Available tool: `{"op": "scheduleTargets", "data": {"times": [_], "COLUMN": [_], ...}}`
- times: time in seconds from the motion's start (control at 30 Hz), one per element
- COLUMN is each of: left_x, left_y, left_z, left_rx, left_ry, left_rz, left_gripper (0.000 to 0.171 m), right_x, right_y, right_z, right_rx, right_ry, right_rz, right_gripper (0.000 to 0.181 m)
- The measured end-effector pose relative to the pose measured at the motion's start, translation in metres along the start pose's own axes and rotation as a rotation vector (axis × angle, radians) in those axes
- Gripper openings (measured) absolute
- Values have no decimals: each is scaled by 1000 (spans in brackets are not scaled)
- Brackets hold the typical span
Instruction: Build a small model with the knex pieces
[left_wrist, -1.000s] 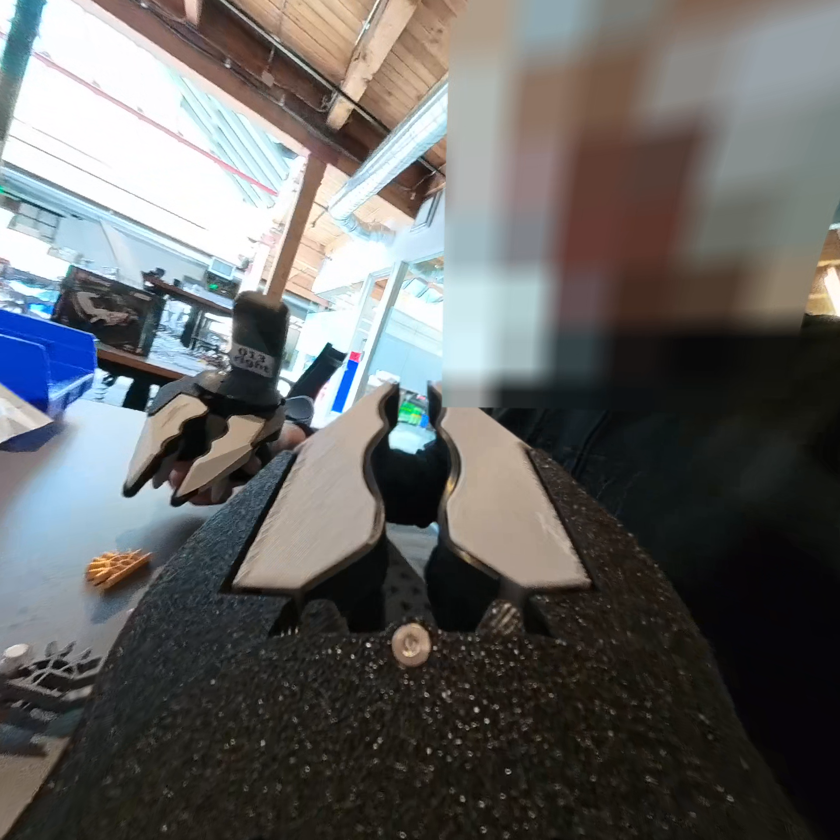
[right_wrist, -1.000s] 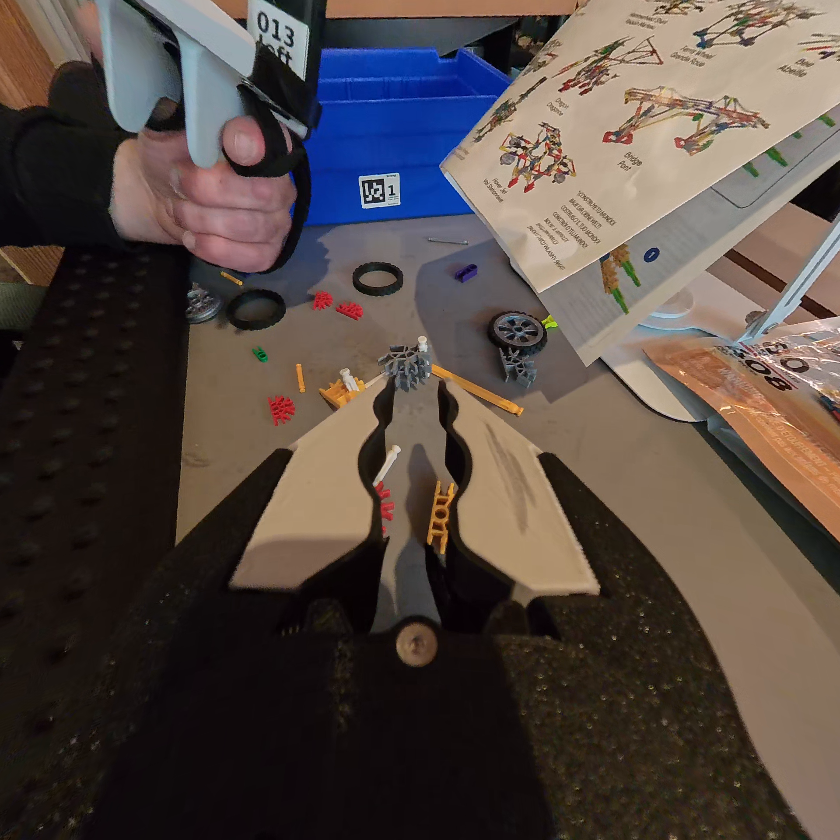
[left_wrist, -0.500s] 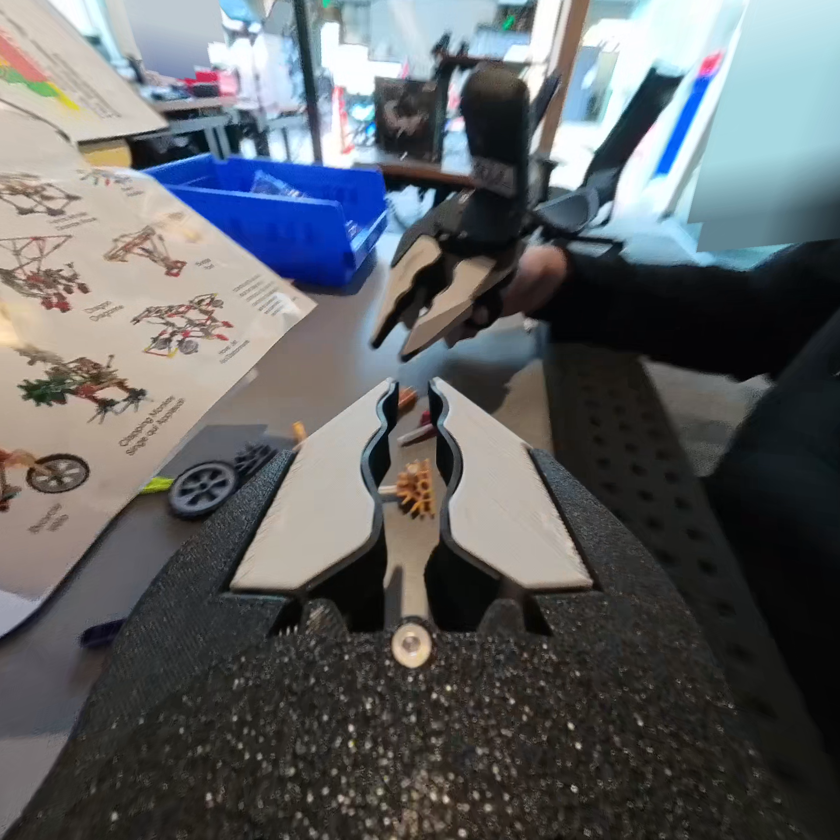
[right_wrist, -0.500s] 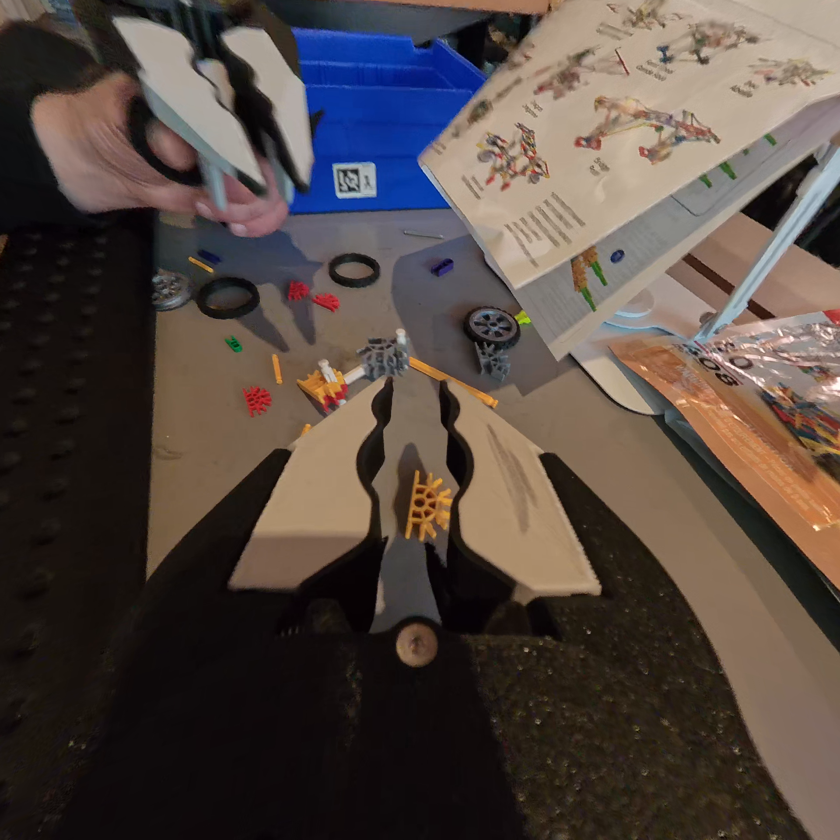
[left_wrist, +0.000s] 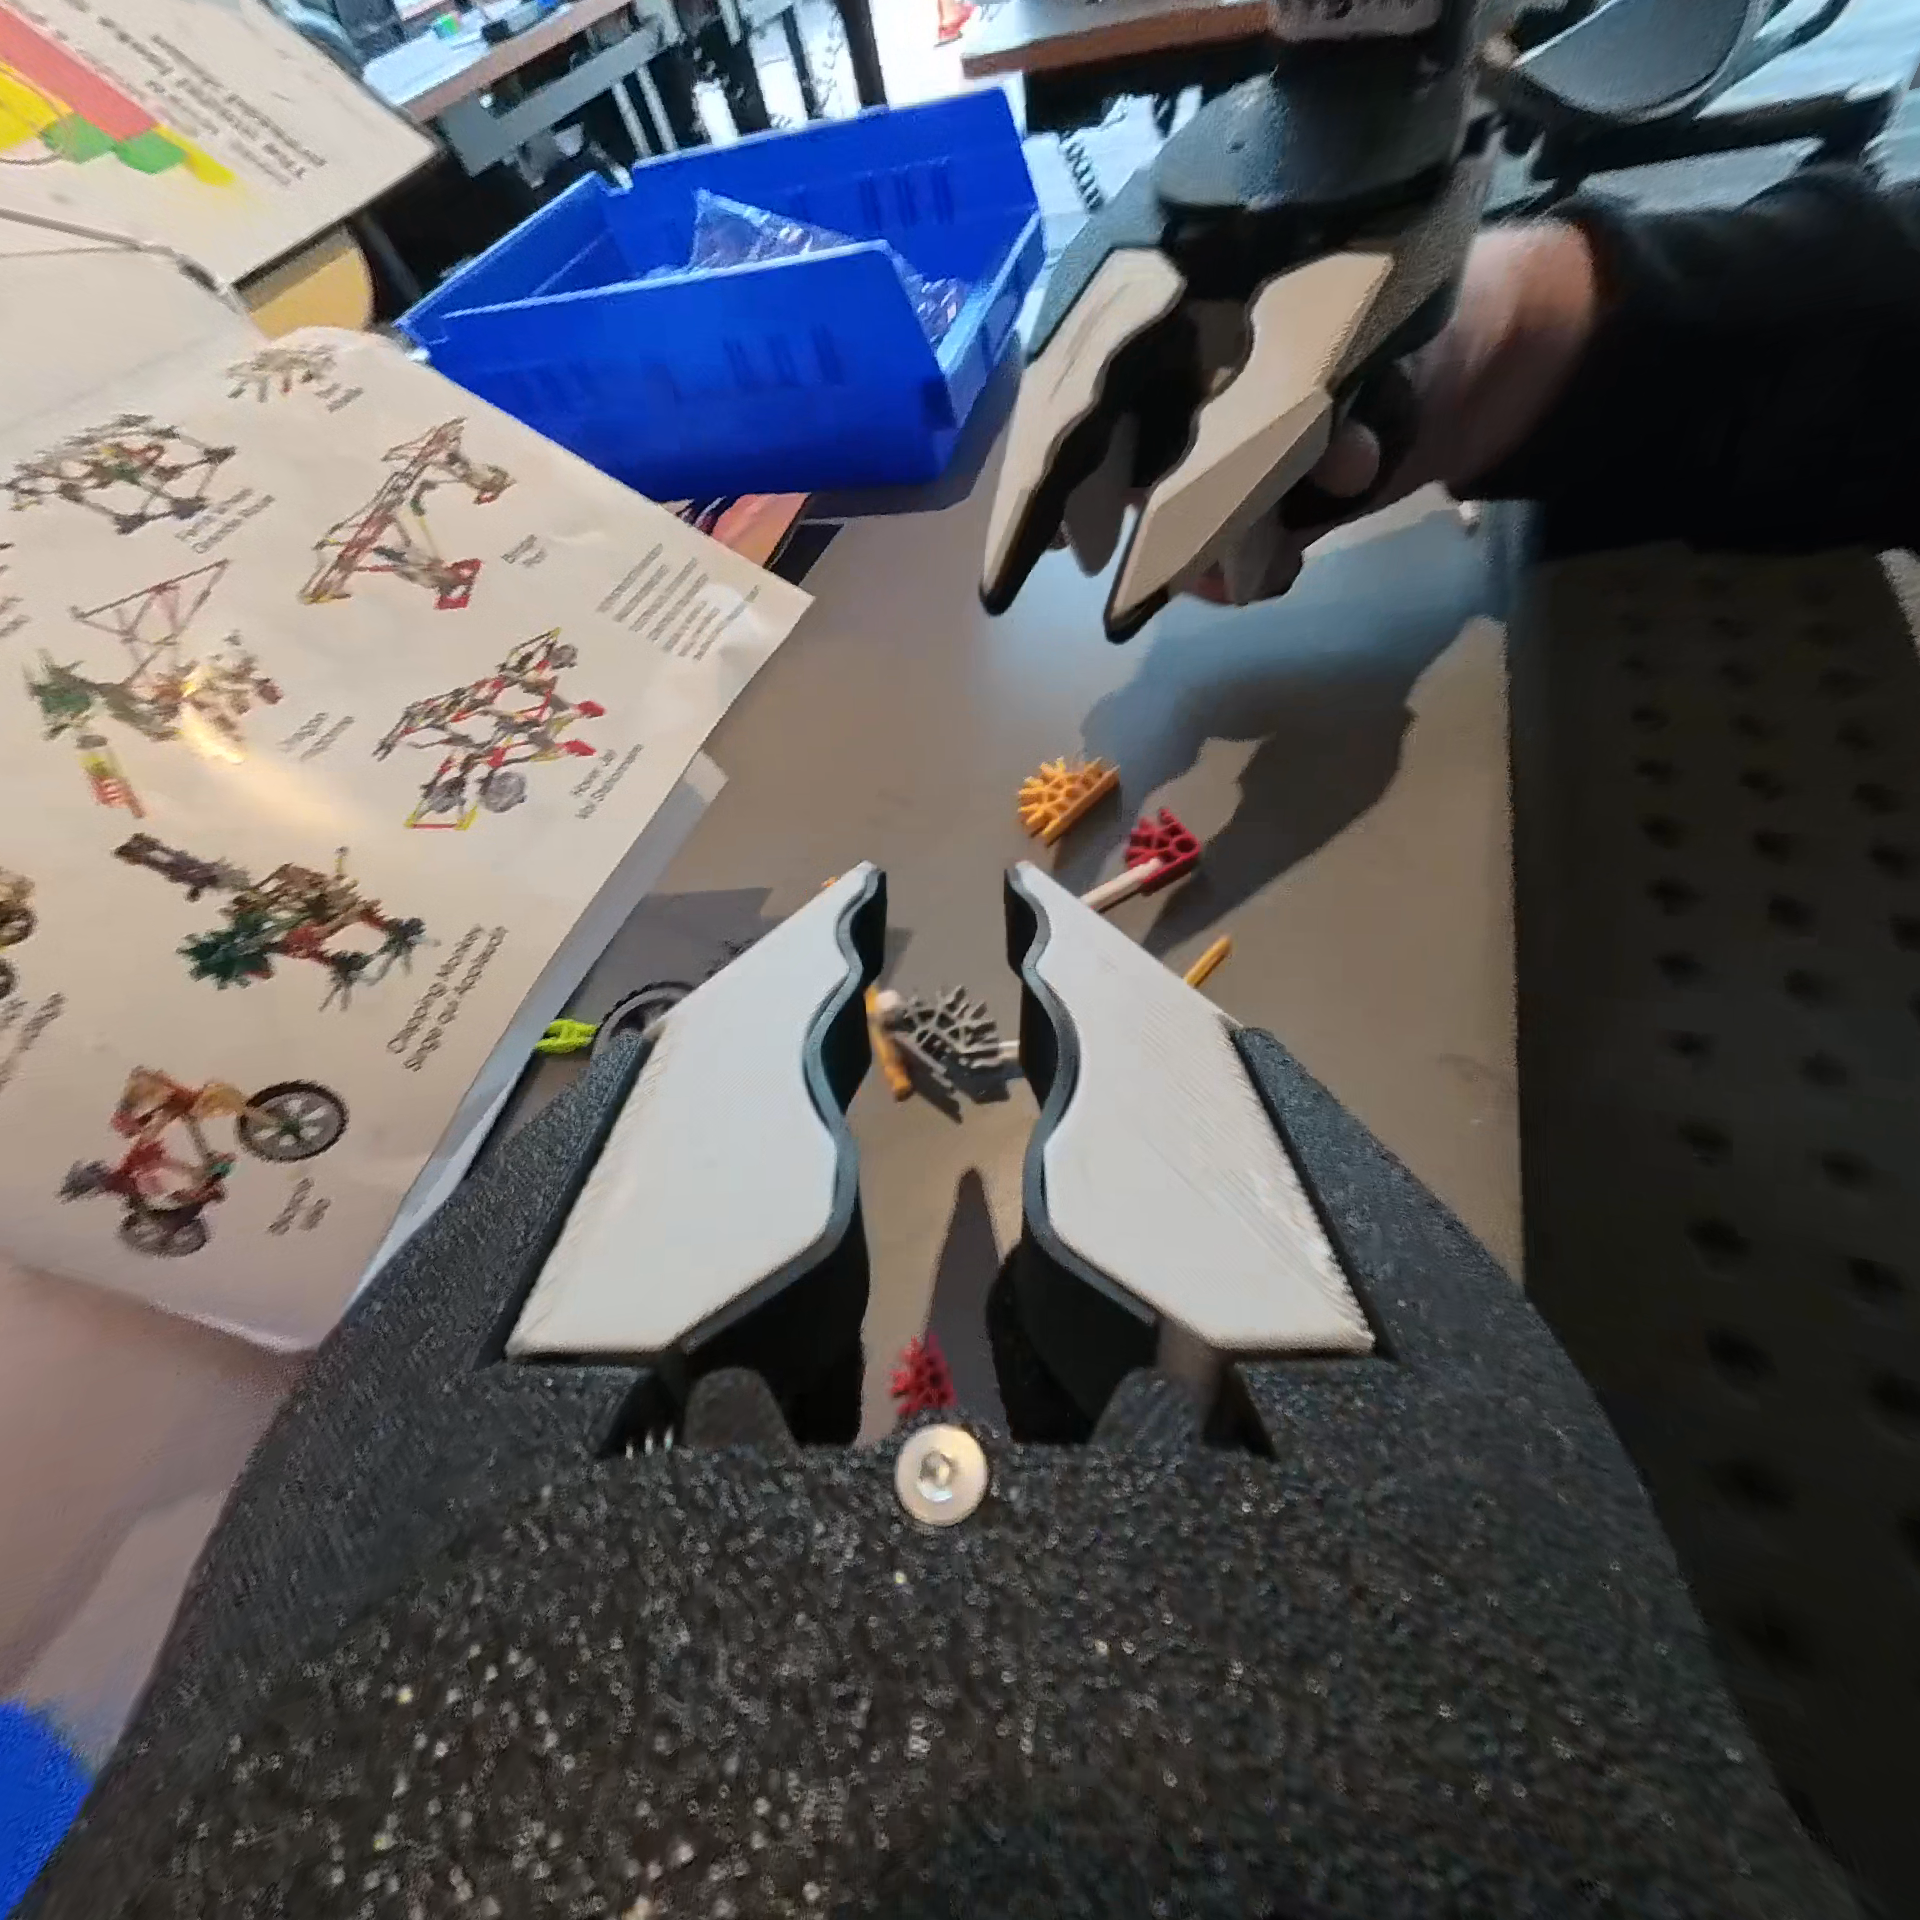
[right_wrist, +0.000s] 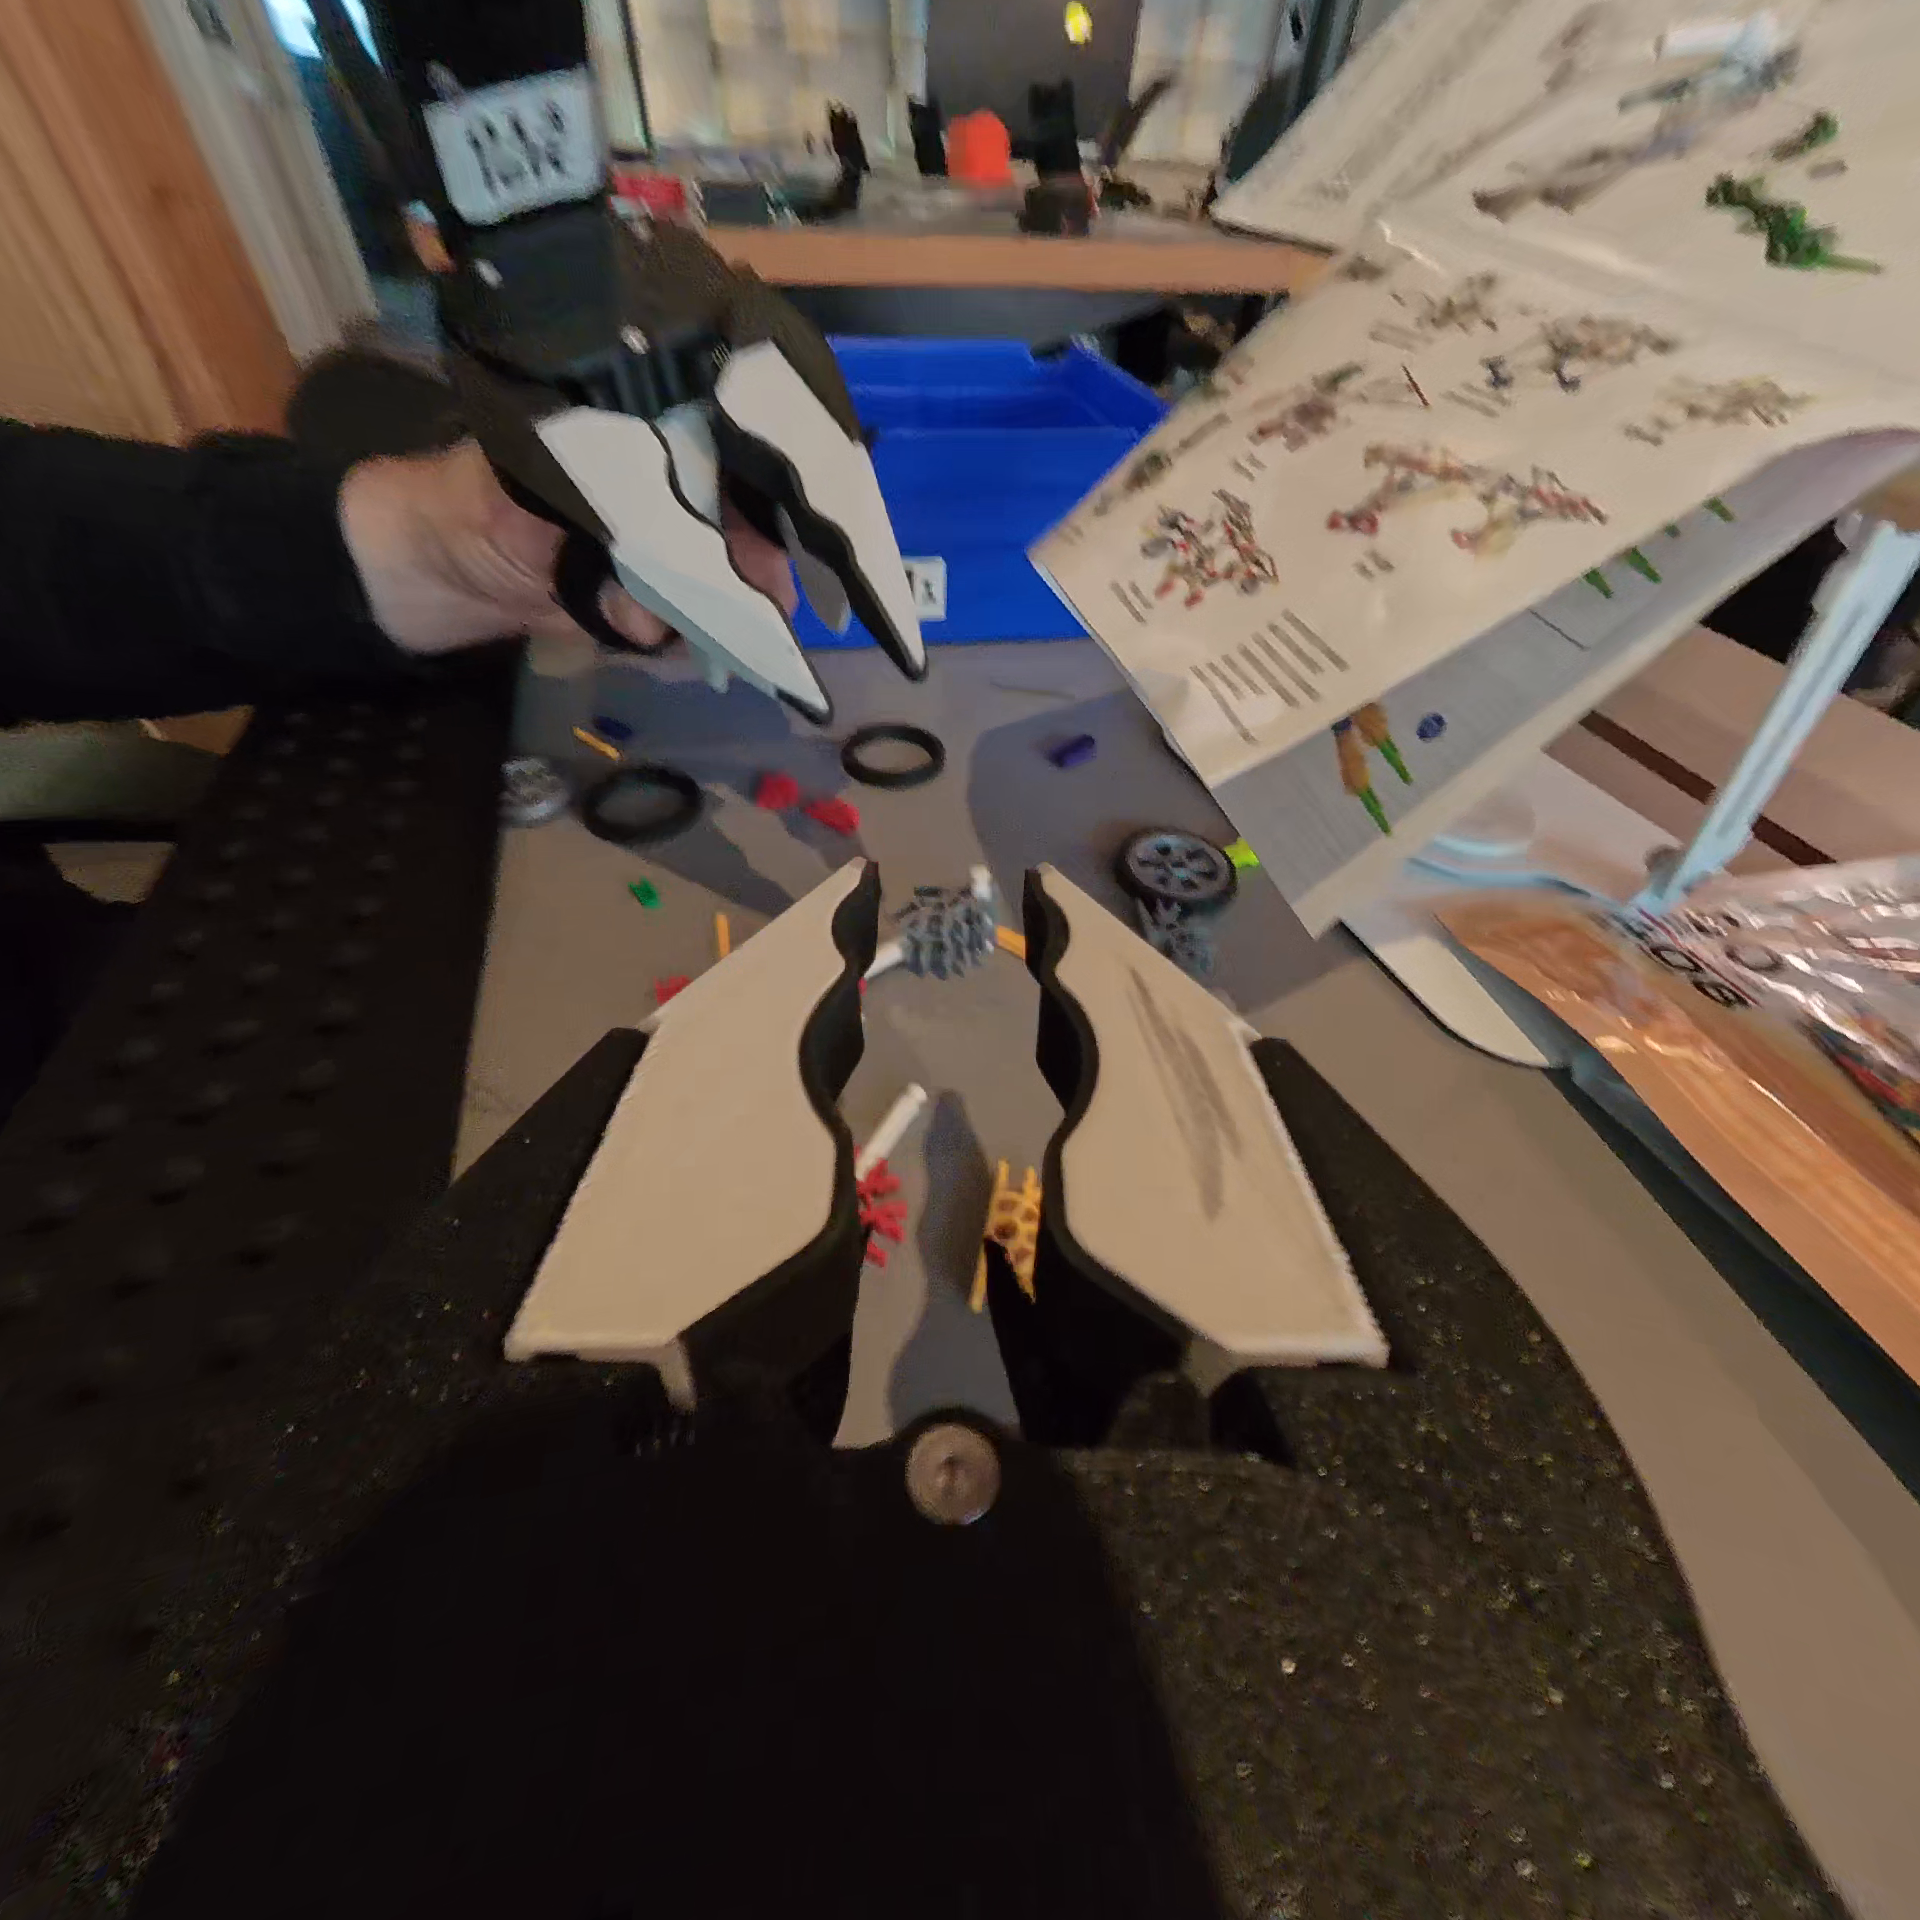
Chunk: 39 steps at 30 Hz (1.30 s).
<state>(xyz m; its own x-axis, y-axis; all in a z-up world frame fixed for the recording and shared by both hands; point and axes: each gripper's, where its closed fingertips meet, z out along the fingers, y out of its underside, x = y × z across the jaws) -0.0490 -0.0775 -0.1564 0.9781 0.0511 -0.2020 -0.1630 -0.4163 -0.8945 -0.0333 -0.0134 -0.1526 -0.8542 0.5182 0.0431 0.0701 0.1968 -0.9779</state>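
My left gripper (left_wrist: 943, 883) is open and empty. It hovers over a grey snowflake-shaped connector (left_wrist: 951, 1039) joined to a yellow rod on the grey table. My right gripper (right_wrist: 951, 873) is open and empty, with the same grey connector (right_wrist: 945, 935) just past its tips. A white rod with a red connector (right_wrist: 883, 1174) and a yellow connector (right_wrist: 1013, 1216) lie under its fingers. Each gripper shows in the other's view, held above the table: the right one (left_wrist: 1058, 615) and the left one (right_wrist: 868, 691).
A blue bin (left_wrist: 727, 343) stands at the back. An illustrated instruction sheet (right_wrist: 1455, 499) hangs on a stand over a small wheel (right_wrist: 1179, 868). Two black tyres (right_wrist: 894, 753), small red, green and yellow parts, a bag of parts (right_wrist: 1766, 997) and a black perforated mat (left_wrist: 1714, 935) surround the area. Across from one pair of fingers to the other is roughly 8 cm. It is some 8 cm from my left tips to the grey snowflake-shaped connector (left_wrist: 951, 1039). The right camera catches it too, in the right wrist view (right_wrist: 927, 902).
My left gripper swung from pointing up at a person down to the table and the grey connector. Both grippers' jaws opened wider. My right gripper shifted little.
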Motion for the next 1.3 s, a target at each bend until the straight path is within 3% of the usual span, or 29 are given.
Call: {"op": "scheduleTargets", "data": {"times": [0.13, 0.3, 0.57, 0.83, 1.1, 1.3], "left_x": [-12, -5, -6, 7, 11, 8], "left_y": [19, 50, 64, 72, 66, 73], "left_z": [0, 12, 29, 41, 37, 46], "left_rx": [-138, -317, -395, -448, -418, -447], "left_ry": [-44, 3, 40, 103, 130, 90], "left_rz": [3, 10, -26, -32, -45, -8], "left_gripper": [30, 36, 37, 23, 26, 19], "right_x": [12, 16, 18, 21, -3, -21], "right_y": [21, 49, 84, 88, 73, 85], "right_z": [-4, -6, 0, -1, 4, 4], "right_rx": [-125, -281, -480, -514, -453, -524], "right_ry": [55, 86, 91, 108, 19, -57], "right_rz": [0, -26, -71, -73, -98, -117], "right_gripper": [27, 28, 29, 27, 27, 23]}}
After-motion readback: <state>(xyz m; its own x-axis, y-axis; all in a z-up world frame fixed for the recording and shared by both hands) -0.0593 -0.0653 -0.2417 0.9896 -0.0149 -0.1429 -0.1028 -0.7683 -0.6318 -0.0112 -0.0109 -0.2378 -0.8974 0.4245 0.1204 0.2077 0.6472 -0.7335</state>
